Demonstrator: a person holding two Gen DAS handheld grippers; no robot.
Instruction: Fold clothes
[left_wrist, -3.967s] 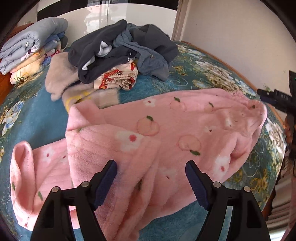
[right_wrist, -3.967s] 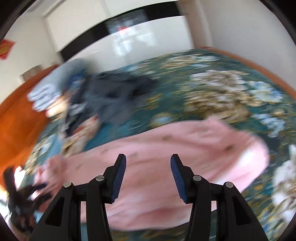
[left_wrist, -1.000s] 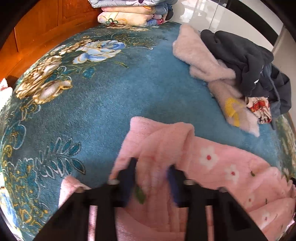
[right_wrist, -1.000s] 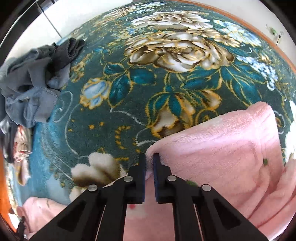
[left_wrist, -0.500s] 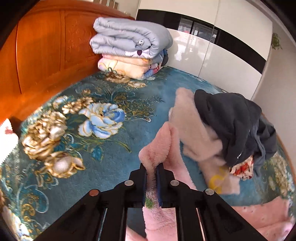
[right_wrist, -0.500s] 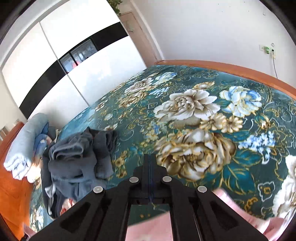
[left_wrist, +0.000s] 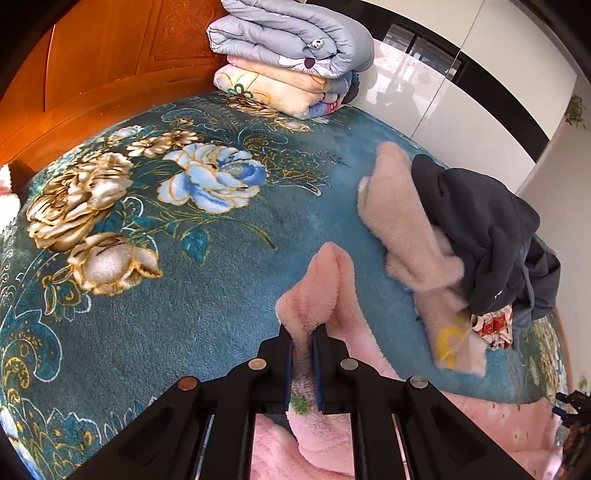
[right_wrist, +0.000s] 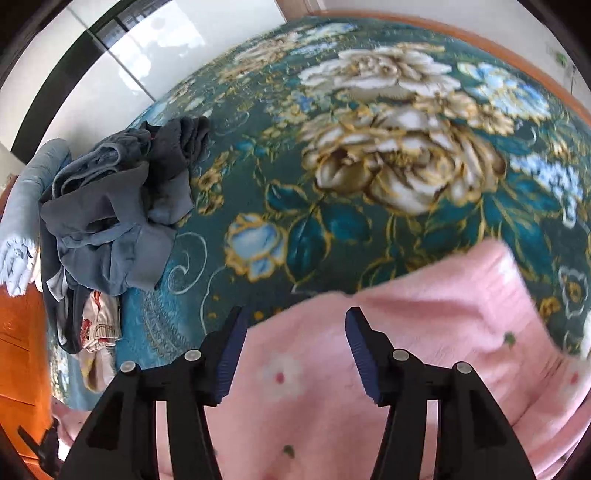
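Your left gripper (left_wrist: 303, 341) has its jaws pinched narrow on a fold of the pink fleece garment (left_wrist: 325, 288); the fold stands up just ahead of the tips, and the rest of the fabric trails back under the jaws and off to the right.

Your right gripper (right_wrist: 293, 325) has its jaws spread wide with nothing between them. It hangs over the same pink fleece garment (right_wrist: 424, 332), whose edge runs just ahead of the tips. Whether the tips touch the fabric, can't tell; that view is a bit blurred.

No containers in either view. Everything lies loose on the floral bedspread (left_wrist: 166, 229).

Counts:
- 1 pink garment, the one you're holding.
- 1 beige fleece piece (left_wrist: 402, 229), ahead and right of the left jaws, apart from the pinched fold.
- 1 dark grey clothes heap (left_wrist: 480, 236) lying on the far end of the beige piece; in the right view the same heap (right_wrist: 110, 221) is left of the jaws. Number of items in it: can't separate them.
- 1 red-and-white print item (left_wrist: 496, 326) poking out under that heap.
- 1 stack of folded quilts (left_wrist: 288, 55) far ahead of the left jaws, against the wooden headboard (left_wrist: 92, 74): grey one on top, cream one below, at least one more under that.
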